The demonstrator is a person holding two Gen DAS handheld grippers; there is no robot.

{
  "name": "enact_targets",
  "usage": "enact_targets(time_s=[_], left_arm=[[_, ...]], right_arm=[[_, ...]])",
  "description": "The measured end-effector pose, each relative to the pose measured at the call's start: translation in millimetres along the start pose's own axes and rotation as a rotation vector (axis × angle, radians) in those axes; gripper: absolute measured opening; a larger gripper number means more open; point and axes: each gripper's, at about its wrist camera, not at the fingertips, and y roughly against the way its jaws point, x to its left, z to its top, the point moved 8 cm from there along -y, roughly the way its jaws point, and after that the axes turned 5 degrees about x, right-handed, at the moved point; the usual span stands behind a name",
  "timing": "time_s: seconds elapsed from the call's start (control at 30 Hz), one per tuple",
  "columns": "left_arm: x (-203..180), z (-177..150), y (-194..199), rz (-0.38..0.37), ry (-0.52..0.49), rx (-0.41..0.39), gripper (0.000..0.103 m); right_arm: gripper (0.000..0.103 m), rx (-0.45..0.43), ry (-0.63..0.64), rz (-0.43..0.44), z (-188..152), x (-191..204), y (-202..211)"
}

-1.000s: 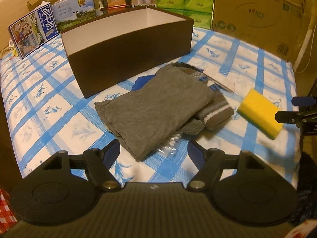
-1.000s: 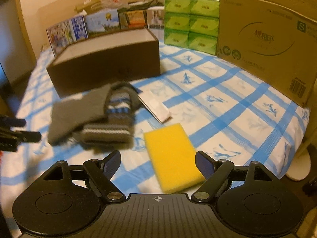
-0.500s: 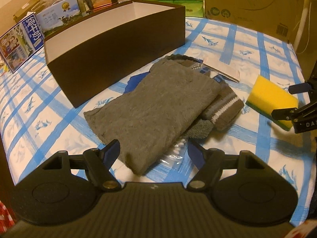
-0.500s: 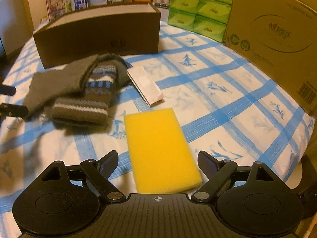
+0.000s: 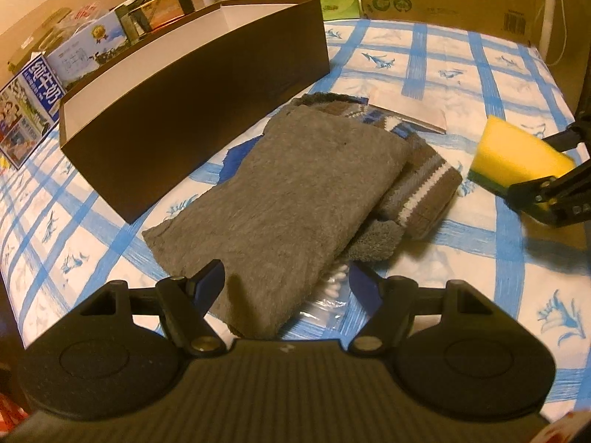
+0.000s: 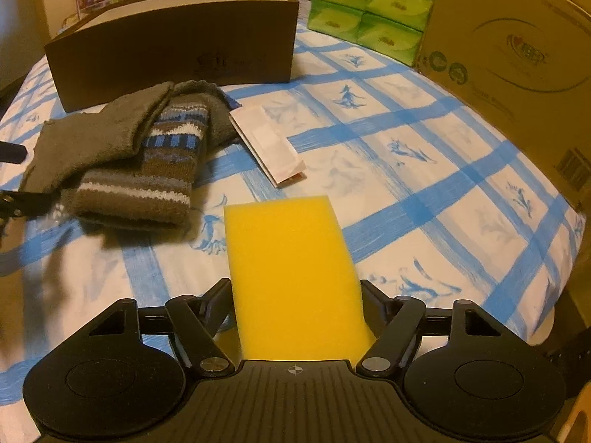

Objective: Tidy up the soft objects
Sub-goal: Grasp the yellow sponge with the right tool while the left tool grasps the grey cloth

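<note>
So the yellow sponge [image 6: 291,280] lies flat on the bed, long axis running straight away from the right claw [image 6: 295,301], whose jaws have just been closing and now touch its two long sides. Left claw [image 5: 286,282] hangs released around the near end of the grey cloth [image 5: 280,203].

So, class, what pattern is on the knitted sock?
Brown sock with blue and white stripes; right wrist view.
</note>
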Motion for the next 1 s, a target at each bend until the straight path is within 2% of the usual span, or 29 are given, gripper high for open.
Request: enact_targets(time_s=[0.2, 0.3, 0.33, 0.43, 0.5, 0.6, 0.73, 0.87, 0.9, 0.97, 1.0], left_arm=[[-2, 2, -8, 0.028, -0.045, -0.012, 0.070], [-4, 4, -11, 0.038, -0.067, -0.020, 0.064], [-4, 4, -11, 0.037, -0.072, -0.024, 0.059], [-5, 6, -8, -0.005, -0.064, -0.029, 0.034], [-4, 8, -1, -0.029, -0.048, -0.052, 0.027], [0, 11, 7, -0.042, -0.020, -0.081, 0.025], [-1, 11, -5, -0.038, -0.020, -0.047, 0.028], [-5, 12, -13, -0.025, -0.019, -0.050, 0.027], [-4, 13, -12, -0.026, -0.014, -0.051, 0.025], [-2, 15, -7, -0.037, 0.004, -0.065, 0.010], [1, 16, -3, -0.039, 0.014, -0.078, 0.009]], right_arm=[[0.072, 0.023, -0.073, 0.005, -10, 5, 5], [0.073, 0.021, -0.073, -0.001, -14, 6, 3], [0.073, 0.024, -0.065, -0.003, -14, 8, 2], [0.073, 0.027, -0.066, -0.001, -15, 7, -1], [0.074, 0.024, -0.070, 0.004, -16, 7, -1], [0.074, 0.024, -0.080, 0.017, -16, 6, -1], [0.074, 0.028, -0.084, 0.022, -17, 5, -3], [0.074, 0.025, -0.085, 0.023, -18, 5, -3], [0.074, 0.024, -0.084, 0.024, -18, 5, -3], [0.074, 0.022, -0.082, 0.026, -17, 5, -4], [0.074, 0.023, -0.081, 0.027, -17, 5, -3]])
